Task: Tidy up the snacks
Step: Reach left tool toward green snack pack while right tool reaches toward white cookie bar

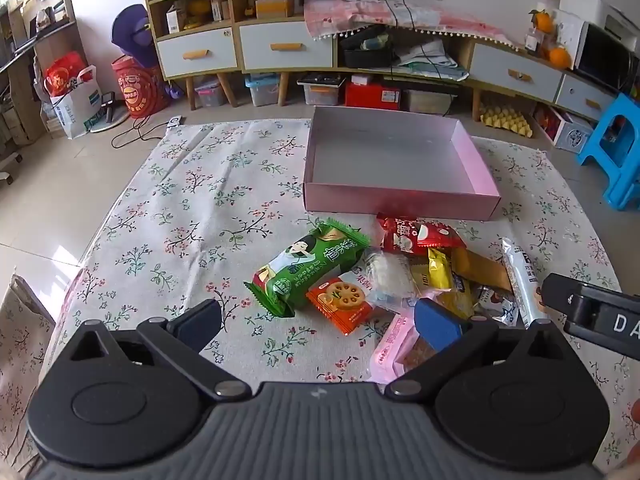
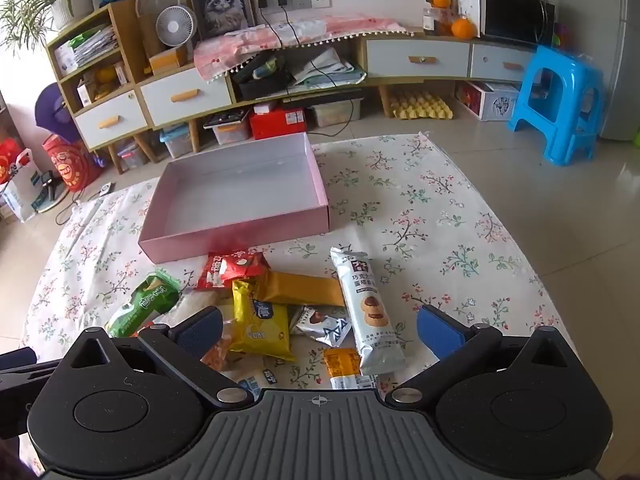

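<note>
My left gripper [image 1: 318, 322] hovers with fingers apart over the green packet [image 1: 306, 266]; the right gripper [image 2: 318, 326] is spread too, above the overlapping snack pile [image 2: 280, 312]. I could pinch two wrappers together. The pink box [image 2: 236, 232] waits empty, just beyond.

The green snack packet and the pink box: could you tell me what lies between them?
Only bare floral tablecloth separates the green snack packet from the pink box, as the left wrist view shows.
</note>
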The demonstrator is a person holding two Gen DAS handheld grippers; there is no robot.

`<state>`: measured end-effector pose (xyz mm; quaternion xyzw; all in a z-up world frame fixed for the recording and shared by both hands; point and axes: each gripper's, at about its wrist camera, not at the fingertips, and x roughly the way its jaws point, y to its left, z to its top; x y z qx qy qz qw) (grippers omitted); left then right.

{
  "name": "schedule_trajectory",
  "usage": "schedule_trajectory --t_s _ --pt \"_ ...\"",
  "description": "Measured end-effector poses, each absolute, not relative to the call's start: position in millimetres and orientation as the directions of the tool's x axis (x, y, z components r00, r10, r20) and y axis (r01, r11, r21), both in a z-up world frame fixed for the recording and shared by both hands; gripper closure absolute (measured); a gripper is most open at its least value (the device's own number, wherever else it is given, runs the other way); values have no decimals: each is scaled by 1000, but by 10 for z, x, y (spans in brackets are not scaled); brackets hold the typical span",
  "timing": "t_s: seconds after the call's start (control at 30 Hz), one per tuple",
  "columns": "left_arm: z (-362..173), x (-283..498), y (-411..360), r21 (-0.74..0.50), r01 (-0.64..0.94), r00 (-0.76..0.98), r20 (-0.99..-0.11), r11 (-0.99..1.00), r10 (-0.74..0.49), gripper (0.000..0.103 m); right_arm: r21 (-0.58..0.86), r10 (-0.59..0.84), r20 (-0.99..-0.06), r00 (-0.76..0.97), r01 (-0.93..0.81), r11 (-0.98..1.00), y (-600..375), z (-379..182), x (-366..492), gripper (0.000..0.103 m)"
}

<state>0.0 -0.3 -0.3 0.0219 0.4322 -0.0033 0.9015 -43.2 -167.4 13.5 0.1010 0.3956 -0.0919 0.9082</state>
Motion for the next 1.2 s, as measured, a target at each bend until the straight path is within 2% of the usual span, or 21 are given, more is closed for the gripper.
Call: schedule_trajectory --t_s 0.33,0.37,1.2 --pt "-5 30 50 33 -14 623 -781 999 34 0 109 -84 -740 667 242 964 -1669 127 -434 0" --pt "0 4 12 19 15 624 -781 1000 6 0 107 -85 -740 668 241 964 -1665 123 -435 0" --pt "-22 11 32 6 13 619 -785 1000 -3 0 105 -87 -737 671 241 965 -1702 138 -434 0"
